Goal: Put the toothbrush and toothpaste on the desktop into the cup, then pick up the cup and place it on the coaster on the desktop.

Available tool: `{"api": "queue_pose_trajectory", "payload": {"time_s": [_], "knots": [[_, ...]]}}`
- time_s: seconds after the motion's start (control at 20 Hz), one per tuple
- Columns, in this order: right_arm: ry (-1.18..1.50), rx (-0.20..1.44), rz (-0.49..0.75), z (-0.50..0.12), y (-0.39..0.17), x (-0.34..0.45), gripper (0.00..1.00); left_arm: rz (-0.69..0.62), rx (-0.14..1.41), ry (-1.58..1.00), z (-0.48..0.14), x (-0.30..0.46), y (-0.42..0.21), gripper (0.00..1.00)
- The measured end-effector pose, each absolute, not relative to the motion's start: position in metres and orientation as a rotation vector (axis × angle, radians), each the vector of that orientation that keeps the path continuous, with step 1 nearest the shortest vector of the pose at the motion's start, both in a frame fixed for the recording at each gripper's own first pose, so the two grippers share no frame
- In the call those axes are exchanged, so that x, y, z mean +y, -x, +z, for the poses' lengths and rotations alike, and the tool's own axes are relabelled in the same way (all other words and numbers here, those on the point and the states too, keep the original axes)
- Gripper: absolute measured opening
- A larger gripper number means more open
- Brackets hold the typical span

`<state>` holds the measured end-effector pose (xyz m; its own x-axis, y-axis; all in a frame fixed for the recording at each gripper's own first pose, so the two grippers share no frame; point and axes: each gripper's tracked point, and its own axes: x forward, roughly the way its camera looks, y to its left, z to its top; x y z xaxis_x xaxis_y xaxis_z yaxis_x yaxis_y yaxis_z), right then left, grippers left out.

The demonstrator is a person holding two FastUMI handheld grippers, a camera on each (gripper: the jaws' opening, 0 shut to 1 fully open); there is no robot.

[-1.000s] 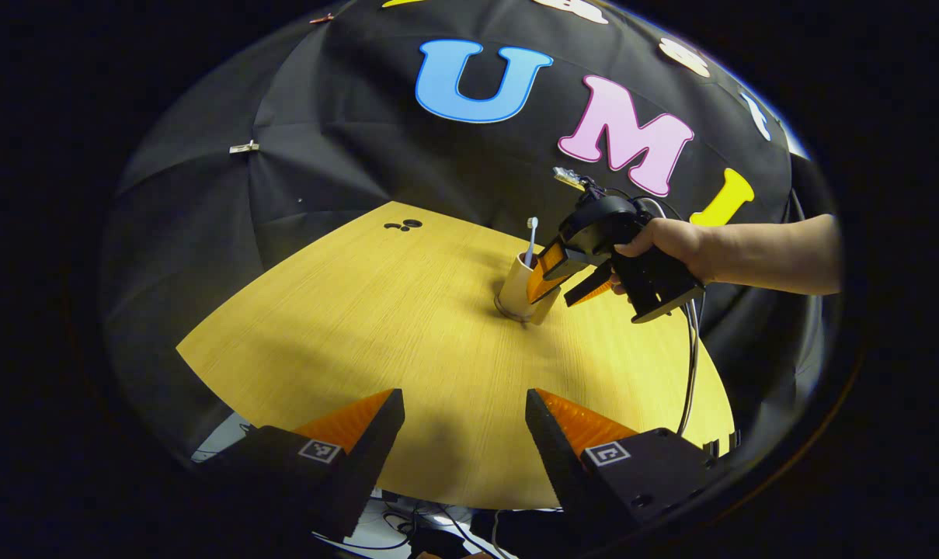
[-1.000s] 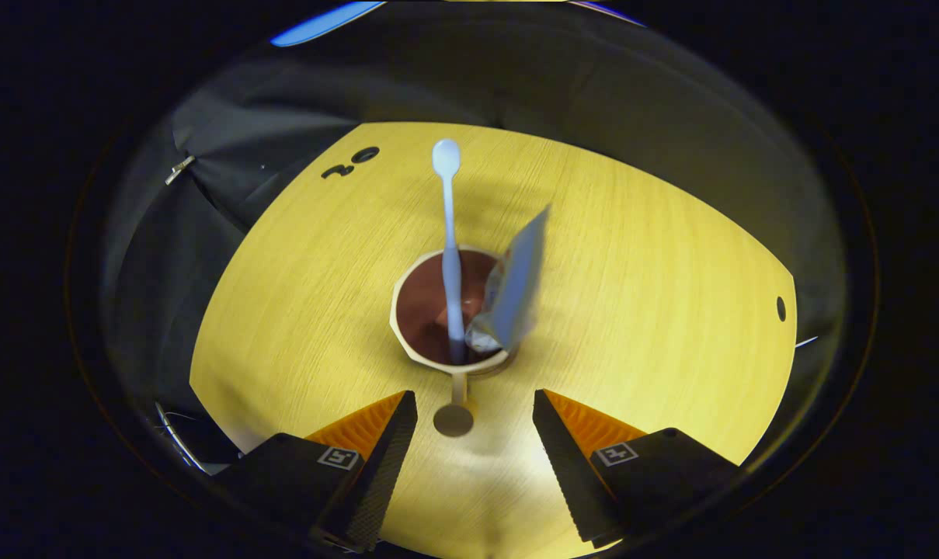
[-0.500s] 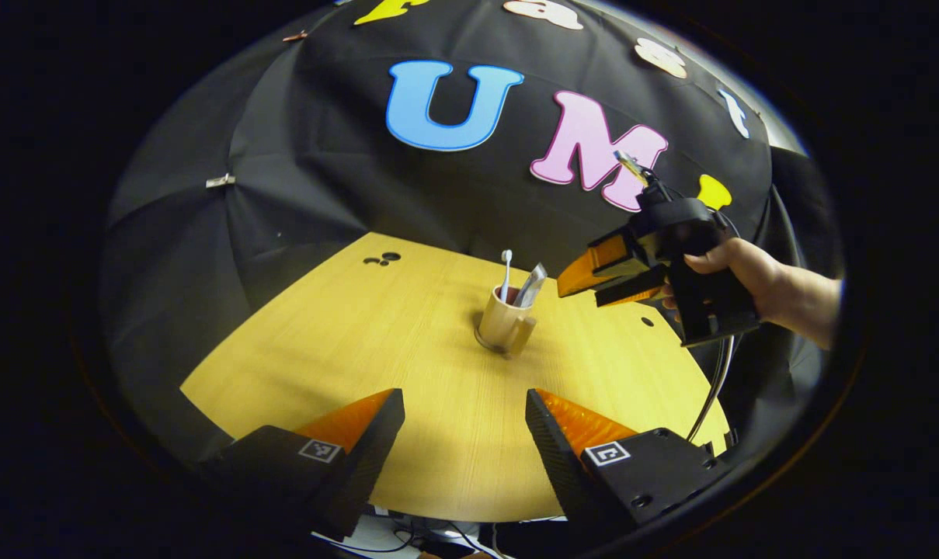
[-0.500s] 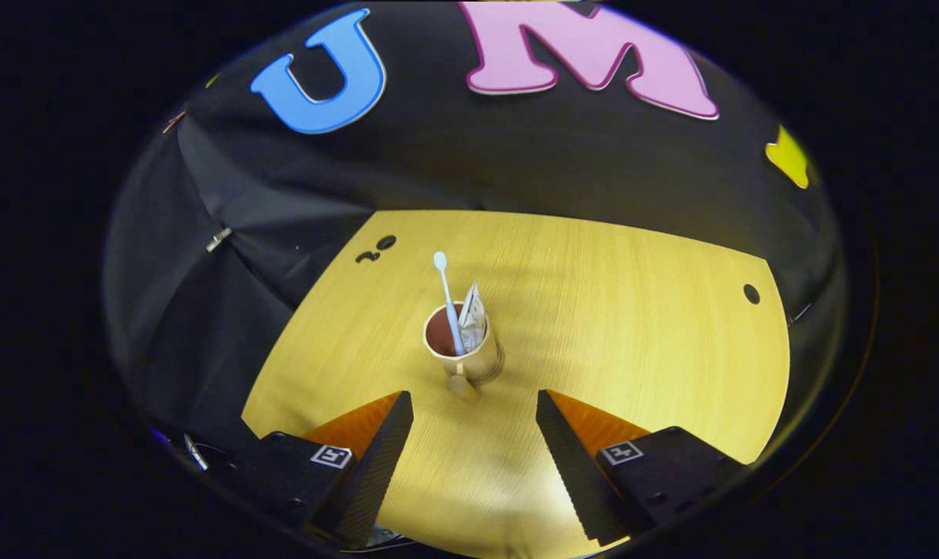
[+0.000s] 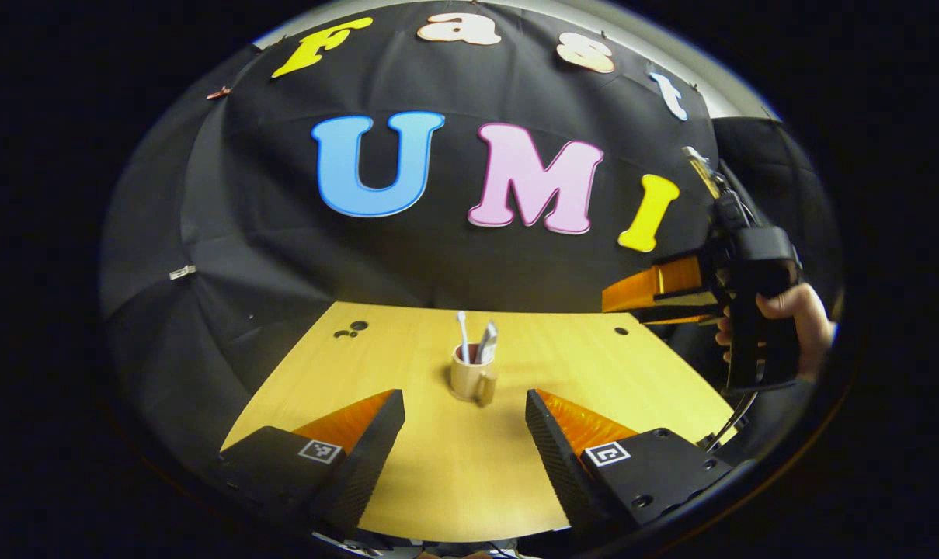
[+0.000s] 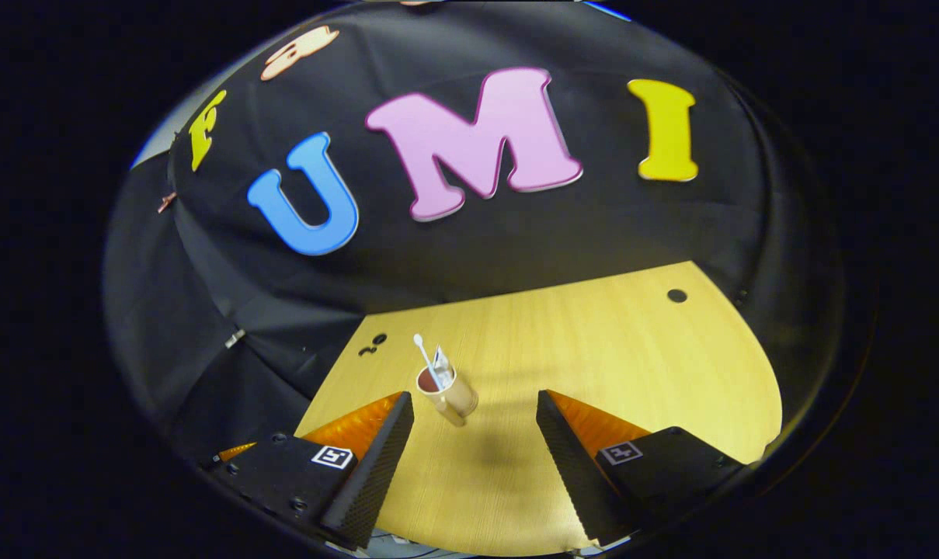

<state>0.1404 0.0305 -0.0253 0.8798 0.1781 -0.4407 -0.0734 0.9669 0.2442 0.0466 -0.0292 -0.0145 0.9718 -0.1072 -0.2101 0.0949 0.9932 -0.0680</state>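
Cup holds toothbrush, toothpaste; 2 grippers, left and right, gape empty.

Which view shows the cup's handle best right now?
Left gripper view: the cup stands upright and central, its handle turned toward the camera and clear of the body. The right gripper view looks down into the cup, leaving the handle small and foreshortened.
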Motion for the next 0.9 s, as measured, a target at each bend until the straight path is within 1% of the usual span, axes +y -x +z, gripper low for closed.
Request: {"api": "queue_pose_trajectory", "payload": {"time_s": [0.05,0.2,0.4,0.5,0.7,0.9], "knots": [[-0.24,0.425,0.116,-0.007,-0.13,0.022,0.98,-0.123,0.197,0.054,-0.002,-0.037,-0.047,0.98],[-0.275,0.294,0.048,0.022,-0.1,-0.01,0.98,-0.181,0.128,0.026,0.031,-0.057,-0.046,0.98],[-0.364,0.237,-0.047,0.031,-0.064,-0.042,0.98,-0.237,0.056,0.017,0.067,-0.081,-0.04,0.97],[-0.343,0.185,-0.097,0.032,-0.049,-0.055,0.98,-0.248,0.018,0.014,0.08,-0.089,-0.036,0.97],[-0.287,0.09,-0.148,0.039,-0.018,-0.062,0.98,-0.25,-0.011,0.032,0.077,-0.103,-0.027,0.98],[-0.195,0.08,-0.123,0.038,-0.006,-0.056,0.98,-0.269,-0.002,0.081,0.068,-0.114,-0.017,0.98]]}}
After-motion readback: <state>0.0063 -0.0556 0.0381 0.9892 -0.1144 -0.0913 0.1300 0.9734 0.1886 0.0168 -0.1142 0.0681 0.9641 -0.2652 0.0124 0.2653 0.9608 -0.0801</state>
